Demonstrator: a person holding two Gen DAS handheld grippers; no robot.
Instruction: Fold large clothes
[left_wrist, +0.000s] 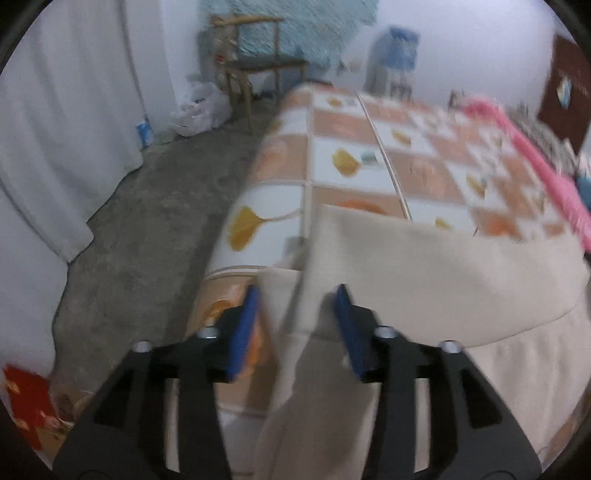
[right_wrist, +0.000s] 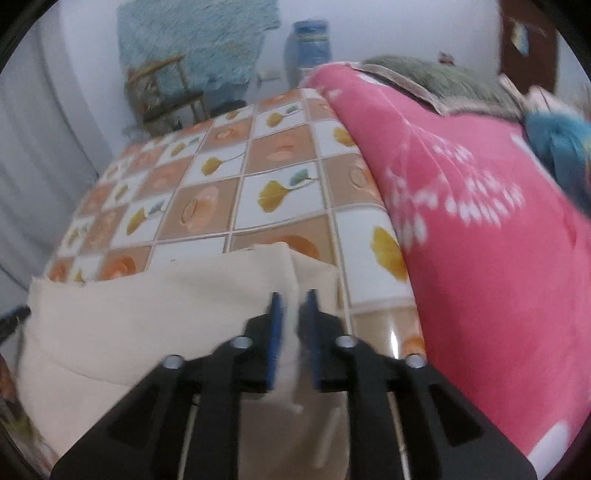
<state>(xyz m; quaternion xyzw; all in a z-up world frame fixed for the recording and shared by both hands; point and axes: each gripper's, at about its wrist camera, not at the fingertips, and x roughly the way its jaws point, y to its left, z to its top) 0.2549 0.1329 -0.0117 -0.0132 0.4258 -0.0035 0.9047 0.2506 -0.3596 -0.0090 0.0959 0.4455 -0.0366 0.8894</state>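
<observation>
Left gripper (left_wrist: 295, 325) jaws apart, cream garment (left_wrist: 424, 266) edge loose between them; right gripper (right_wrist: 293, 336) slightly apart, cloth corner in the gap, unpinched; risk: released fold springs back, sliding off the glossy tablecloth (right_wrist: 221, 184).

Pink blanket (right_wrist: 480, 229), wooden chair (left_wrist: 255, 62)

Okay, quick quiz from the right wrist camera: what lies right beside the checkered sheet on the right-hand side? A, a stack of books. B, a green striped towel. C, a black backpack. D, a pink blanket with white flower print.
D: in the right wrist view a pink blanket with white flower print lies along the right edge of the checkered sheet, past the cream garment.
</observation>
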